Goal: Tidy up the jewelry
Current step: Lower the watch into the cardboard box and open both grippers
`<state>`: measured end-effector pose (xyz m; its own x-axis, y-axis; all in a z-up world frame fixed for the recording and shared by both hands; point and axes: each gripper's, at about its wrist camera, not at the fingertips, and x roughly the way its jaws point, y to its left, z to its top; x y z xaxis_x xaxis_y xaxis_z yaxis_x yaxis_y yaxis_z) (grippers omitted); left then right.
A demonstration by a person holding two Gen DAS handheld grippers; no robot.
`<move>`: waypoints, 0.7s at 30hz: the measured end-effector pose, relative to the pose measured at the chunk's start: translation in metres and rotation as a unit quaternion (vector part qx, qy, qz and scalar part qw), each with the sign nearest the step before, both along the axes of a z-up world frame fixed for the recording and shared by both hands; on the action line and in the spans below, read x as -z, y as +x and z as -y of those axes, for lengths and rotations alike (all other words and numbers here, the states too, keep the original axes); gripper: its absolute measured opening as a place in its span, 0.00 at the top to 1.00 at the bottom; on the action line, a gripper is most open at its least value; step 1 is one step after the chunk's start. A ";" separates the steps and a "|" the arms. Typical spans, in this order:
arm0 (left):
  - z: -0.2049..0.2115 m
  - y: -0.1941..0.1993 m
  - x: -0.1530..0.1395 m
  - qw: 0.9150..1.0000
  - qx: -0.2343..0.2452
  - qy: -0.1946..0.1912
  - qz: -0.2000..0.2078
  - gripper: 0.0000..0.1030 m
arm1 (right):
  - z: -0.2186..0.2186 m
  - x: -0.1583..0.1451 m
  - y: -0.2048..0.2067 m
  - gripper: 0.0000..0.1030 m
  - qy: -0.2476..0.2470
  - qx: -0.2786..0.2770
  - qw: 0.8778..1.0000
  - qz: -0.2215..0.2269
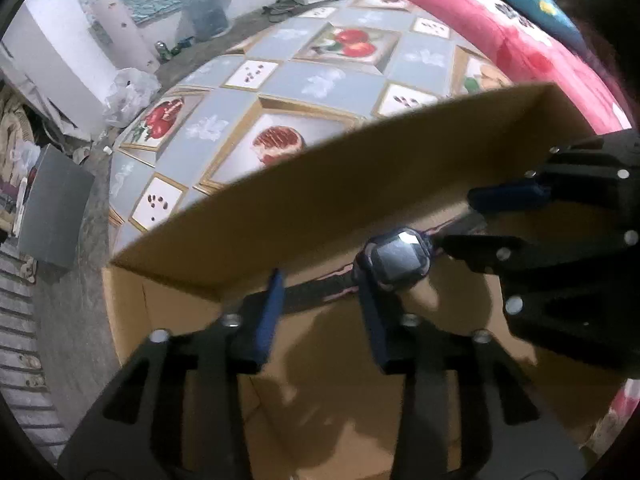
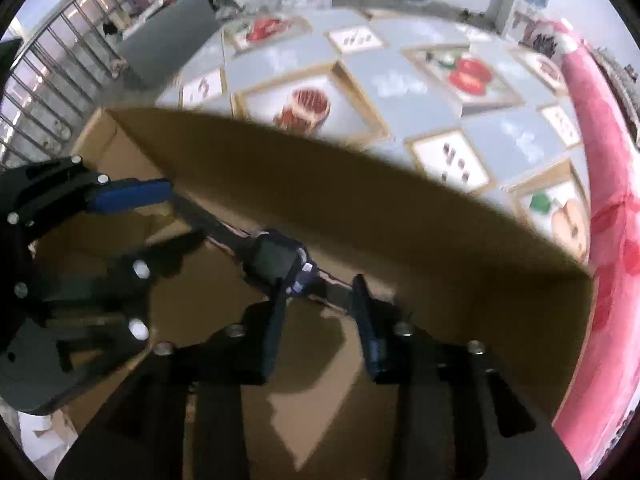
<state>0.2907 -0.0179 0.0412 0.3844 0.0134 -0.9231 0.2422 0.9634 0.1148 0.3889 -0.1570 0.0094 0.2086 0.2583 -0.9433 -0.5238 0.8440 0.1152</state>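
Beyond both tongs lay a fruit-patterned tablecloth [image 1: 320,80]. Beneath them sat an open cardboard box [image 1: 320,208]. The left gripper [image 1: 320,312] and right gripper [image 2: 320,312] stood partly open, gripping nothing, each straddling one strap of the smartwatch [image 1: 400,256] inside the box.

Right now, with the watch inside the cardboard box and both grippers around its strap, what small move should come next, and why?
Probably lift both grippers straight up out of the box. The watch looks to lie low inside it, near the far wall, and the jaws of the left gripper and right gripper stand apart, not pinching the strap, so it seems released.
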 end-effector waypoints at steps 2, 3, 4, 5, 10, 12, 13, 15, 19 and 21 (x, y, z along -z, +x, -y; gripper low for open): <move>-0.002 0.003 -0.004 1.000 -0.006 -0.004 0.013 0.58 | 0.003 -0.009 0.001 0.61 0.008 0.002 1.000 0.020; -0.004 0.002 -0.008 1.000 -0.010 -0.008 0.023 0.53 | 0.005 -0.013 0.001 0.60 0.012 0.003 0.999 0.030; -0.005 0.003 -0.012 0.999 -0.014 -0.012 0.031 0.50 | 0.006 -0.019 -0.002 0.60 0.014 0.004 0.999 0.046; -0.008 0.000 -0.019 0.999 -0.019 -0.020 0.044 0.46 | 0.007 -0.024 -0.005 0.60 0.016 0.004 0.998 0.058; -0.022 -0.040 -0.065 0.991 -0.034 -0.040 0.122 0.31 | 0.023 -0.066 -0.041 0.56 0.053 -0.007 0.990 0.131; -0.032 -0.071 -0.089 0.984 -0.041 -0.049 0.166 0.23 | 0.037 -0.087 -0.069 0.53 0.076 -0.008 0.984 0.162; -0.037 -0.089 -0.101 0.979 -0.043 -0.055 0.190 0.21 | 0.049 -0.100 -0.089 0.51 0.096 -0.009 0.979 0.182; -0.049 -0.134 -0.121 0.968 -0.048 -0.069 0.235 0.16 | 0.072 -0.118 -0.126 0.40 0.135 -0.005 0.968 0.213; -0.069 -0.212 -0.130 0.957 -0.069 -0.089 0.268 0.12 | 0.112 -0.124 -0.196 0.26 0.184 0.012 0.950 0.251; -0.074 -0.243 -0.114 0.957 -0.089 -0.091 0.259 0.12 | 0.123 -0.111 -0.227 0.20 0.193 0.021 0.948 0.252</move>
<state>0.0477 0.0563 0.1554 0.7984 -0.0226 -0.6018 0.0290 0.9996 0.0009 0.1623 -0.2799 0.1206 0.6255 0.5448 -0.5585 -0.5612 0.8115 0.1630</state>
